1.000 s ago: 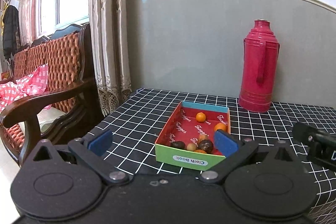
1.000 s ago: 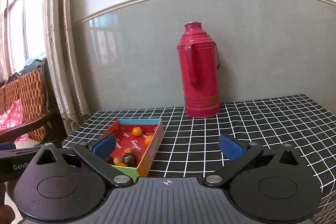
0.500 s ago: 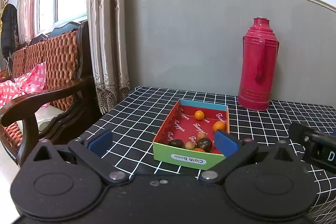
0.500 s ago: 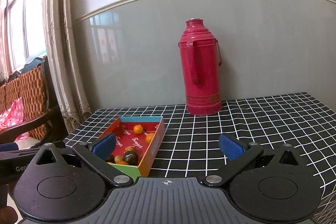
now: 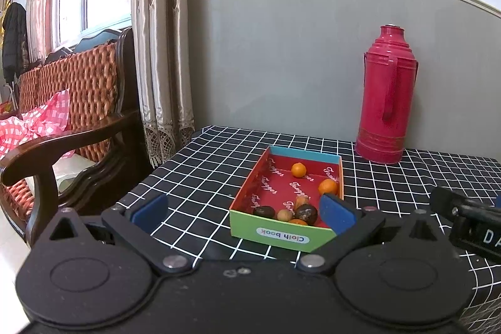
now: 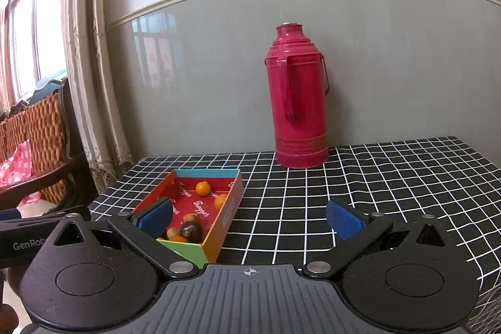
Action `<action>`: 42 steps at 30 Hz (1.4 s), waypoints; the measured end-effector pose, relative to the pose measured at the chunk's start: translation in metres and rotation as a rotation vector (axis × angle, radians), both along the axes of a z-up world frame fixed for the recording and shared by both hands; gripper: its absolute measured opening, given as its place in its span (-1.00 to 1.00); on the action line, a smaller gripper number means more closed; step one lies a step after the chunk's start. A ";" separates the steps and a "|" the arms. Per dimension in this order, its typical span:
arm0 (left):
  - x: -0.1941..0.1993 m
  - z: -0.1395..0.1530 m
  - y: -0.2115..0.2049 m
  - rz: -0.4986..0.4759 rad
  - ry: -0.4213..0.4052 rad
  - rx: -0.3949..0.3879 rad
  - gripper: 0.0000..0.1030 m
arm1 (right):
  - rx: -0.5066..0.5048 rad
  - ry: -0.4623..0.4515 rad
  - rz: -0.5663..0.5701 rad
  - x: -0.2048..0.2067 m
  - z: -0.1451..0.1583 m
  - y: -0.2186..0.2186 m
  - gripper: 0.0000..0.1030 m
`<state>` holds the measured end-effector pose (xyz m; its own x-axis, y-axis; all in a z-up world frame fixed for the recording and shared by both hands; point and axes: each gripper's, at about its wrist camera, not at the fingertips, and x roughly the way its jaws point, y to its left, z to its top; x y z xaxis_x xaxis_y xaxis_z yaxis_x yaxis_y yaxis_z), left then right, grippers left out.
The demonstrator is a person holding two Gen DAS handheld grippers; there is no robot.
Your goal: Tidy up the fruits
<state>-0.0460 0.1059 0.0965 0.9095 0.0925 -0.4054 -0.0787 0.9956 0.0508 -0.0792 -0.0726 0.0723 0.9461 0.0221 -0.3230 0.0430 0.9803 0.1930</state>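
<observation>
A tabletop [image 5: 203, 177] under a black cloth with a white grid stands against a grey-panelled wall, with a curtain [image 5: 162, 52] and a wooden armchair [image 5: 78, 115] off to its left side.

Nearest the lens in the left wrist view, the left gripper [image 5: 242, 213] hangs low over the near edge of the tabletop with its blue-padded fingers [image 5: 149, 212] spread wide and nothing between them. The right gripper [image 6: 250, 219] is likewise spread wide and holds nothing; in its own view its left pad sits in front of the near left corner of the box.

Just beyond the fingers lies a shallow cardboard box [image 5: 281, 235] with a green near wall, a red printed floor and a blue far wall. At its near end a cluster of small fruits sits close together: a dark fruit [image 5: 263, 211] on the left, a tan one [image 5: 285, 215] beside it, a larger dark brown one [image 5: 306, 212] to the right, and a bit of orange peeking over the near wall. Further back, an orange fruit [image 5: 327, 187] rests against the right wall, and another orange fruit [image 5: 298, 170] lies near the far wall, apart from the rest.

Beyond the box, near the wall, a tall red thermos flask [image 5: 386, 96] stands upright on the cloth.
</observation>
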 end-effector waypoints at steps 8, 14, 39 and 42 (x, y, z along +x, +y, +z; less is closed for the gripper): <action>0.002 -0.001 -0.001 0.004 0.007 -0.001 0.89 | 0.002 0.003 0.002 0.001 -0.001 -0.001 1.00; 0.003 -0.001 -0.002 0.001 0.009 0.001 0.89 | 0.007 0.004 0.005 0.000 -0.002 -0.002 1.00; -0.001 0.000 -0.008 -0.017 -0.007 -0.010 0.88 | 0.016 -0.002 0.002 -0.006 0.000 -0.003 1.00; 0.002 -0.003 -0.012 -0.022 -0.011 0.003 0.88 | 0.022 0.004 0.000 -0.002 -0.003 -0.004 1.00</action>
<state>-0.0436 0.0940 0.0937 0.9155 0.0740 -0.3955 -0.0577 0.9969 0.0529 -0.0816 -0.0767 0.0690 0.9449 0.0291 -0.3261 0.0439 0.9758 0.2141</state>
